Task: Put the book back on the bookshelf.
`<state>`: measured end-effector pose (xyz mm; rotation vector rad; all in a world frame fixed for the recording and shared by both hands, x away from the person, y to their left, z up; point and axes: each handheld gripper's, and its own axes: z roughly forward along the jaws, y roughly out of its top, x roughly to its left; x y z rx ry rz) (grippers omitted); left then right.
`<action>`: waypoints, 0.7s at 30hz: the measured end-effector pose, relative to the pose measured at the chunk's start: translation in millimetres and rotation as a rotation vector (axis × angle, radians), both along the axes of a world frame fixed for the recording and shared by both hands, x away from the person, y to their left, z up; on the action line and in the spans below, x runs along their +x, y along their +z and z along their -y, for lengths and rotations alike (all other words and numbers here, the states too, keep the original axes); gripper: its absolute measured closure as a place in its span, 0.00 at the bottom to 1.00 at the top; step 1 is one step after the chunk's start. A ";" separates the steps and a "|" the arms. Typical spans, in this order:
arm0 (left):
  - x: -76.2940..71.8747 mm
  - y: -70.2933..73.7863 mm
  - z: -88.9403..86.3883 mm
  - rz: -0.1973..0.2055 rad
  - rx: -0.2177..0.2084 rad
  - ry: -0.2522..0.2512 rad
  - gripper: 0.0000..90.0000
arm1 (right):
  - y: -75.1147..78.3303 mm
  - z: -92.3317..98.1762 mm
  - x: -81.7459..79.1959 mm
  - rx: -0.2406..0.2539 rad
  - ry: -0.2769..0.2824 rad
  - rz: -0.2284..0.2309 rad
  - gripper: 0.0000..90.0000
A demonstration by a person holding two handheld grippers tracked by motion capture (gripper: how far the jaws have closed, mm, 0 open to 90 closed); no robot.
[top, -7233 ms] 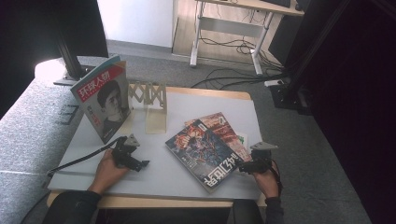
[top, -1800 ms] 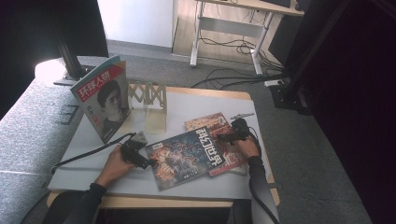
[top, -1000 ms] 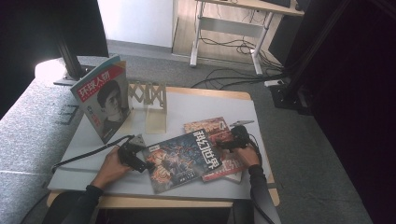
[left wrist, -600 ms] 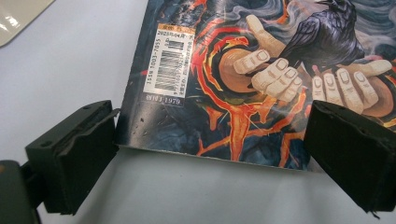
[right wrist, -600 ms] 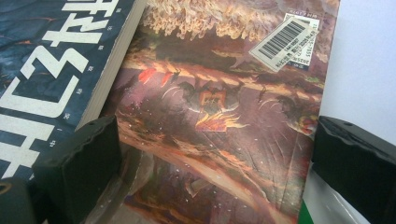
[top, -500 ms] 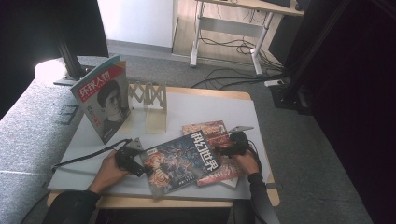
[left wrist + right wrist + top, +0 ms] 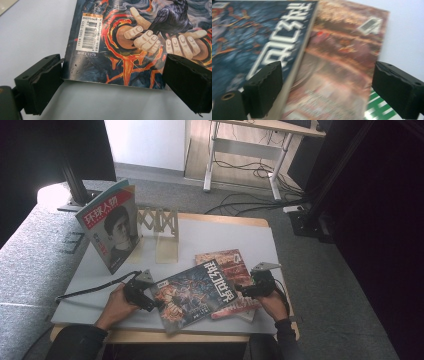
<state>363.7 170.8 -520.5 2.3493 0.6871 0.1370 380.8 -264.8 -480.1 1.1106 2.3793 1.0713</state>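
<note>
High view: the dark magazine (image 7: 195, 292) lies askew over a reddish magazine (image 7: 227, 270) on the grey table (image 7: 225, 235), between the left gripper (image 7: 150, 301) and right gripper (image 7: 240, 291). Left gripper view: jaws wide, flanking the magazine's near edge beside its barcode (image 7: 88, 32). Right gripper view: jaws wide after a slight closing, gripping nothing.

I see a dark blue magazine (image 7: 195, 292) with orange-red flames, big white characters, a pale painted hand, a black bird and a white barcode label topped by an orange strip. Under it lies a reddish-brown magazine (image 7: 227, 265) with murky gold tones, and beneath that a cover (image 7: 379, 110) striped green and white. My grippers' jaws are matt black in both gripper views. The upright magazine (image 7: 112, 232) has a teal cover, white characters and a dark-haired portrait. The mat (image 7: 225, 232) is pale grey, the table's rim (image 7: 220, 218) light wood, the rack (image 7: 159, 227) cream.
</note>
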 end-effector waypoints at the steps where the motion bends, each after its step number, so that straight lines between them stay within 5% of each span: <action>1: -1.4 -0.2 0.7 -0.001 -0.006 0.006 0.04 | -0.8 -1.2 -4.3 -0.002 0.009 0.000 0.08; 12: -7.4 0.6 4.7 -0.009 -0.001 -0.005 0.06 | -12.8 -11.7 -29.8 -0.062 0.066 -0.011 0.06; 21: -8.5 1.2 13.7 -0.017 -0.040 -0.029 0.19 | -20.1 -0.9 -28.0 -0.072 -0.002 0.010 0.07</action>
